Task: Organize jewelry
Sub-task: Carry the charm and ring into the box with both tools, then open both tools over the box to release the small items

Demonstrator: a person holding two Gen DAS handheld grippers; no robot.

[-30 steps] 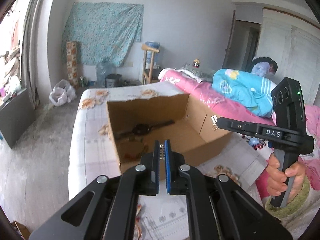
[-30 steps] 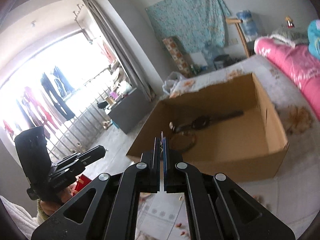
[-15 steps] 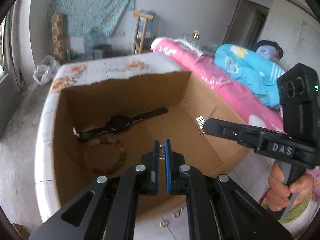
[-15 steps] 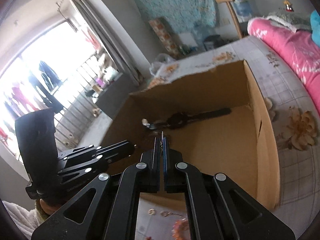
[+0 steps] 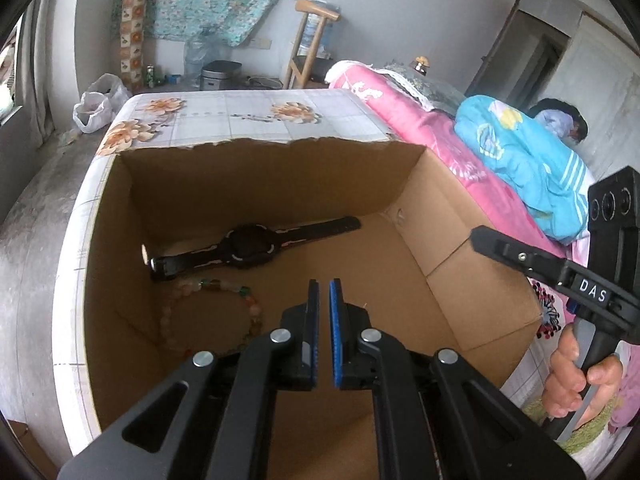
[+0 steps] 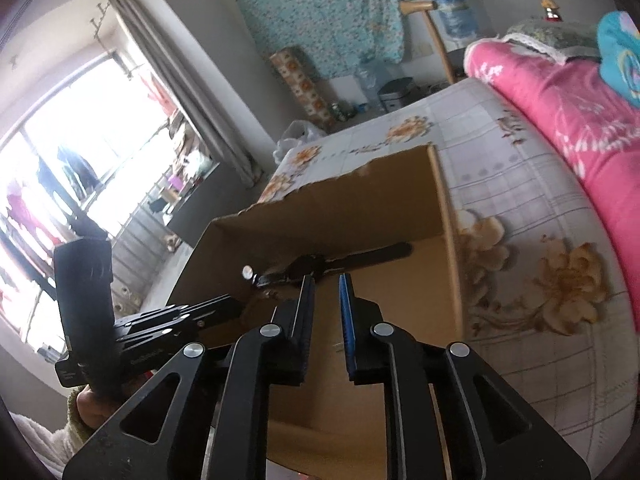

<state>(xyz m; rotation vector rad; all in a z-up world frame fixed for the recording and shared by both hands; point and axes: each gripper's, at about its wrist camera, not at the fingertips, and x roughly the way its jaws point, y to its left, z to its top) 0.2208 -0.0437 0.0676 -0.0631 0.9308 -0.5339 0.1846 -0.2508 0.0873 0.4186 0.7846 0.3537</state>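
So the cardboard box (image 5: pixel 448 208) is sitting on the bed (image 5: pixel 224 112). Inside, the watch (image 5: pixel 248 246) is lying along the back wall, with the bead bracelet (image 5: pixel 208 312) lying just in front of it, toward the left corner.

The left gripper (image 5: pixel 324 292) hangs over the open cardboard box (image 5: pixel 460 280), its blue-padded fingers (image 5: pixel 334 320) slightly parted and holding nothing. On the box floor lie a black wristwatch (image 5: pixel 250 246) and, just beside it, a beaded bracelet (image 5: pixel 208 312) — nearer the left wall. The right gripper (image 5: pixel 478 236) reaches over the box's right edge.
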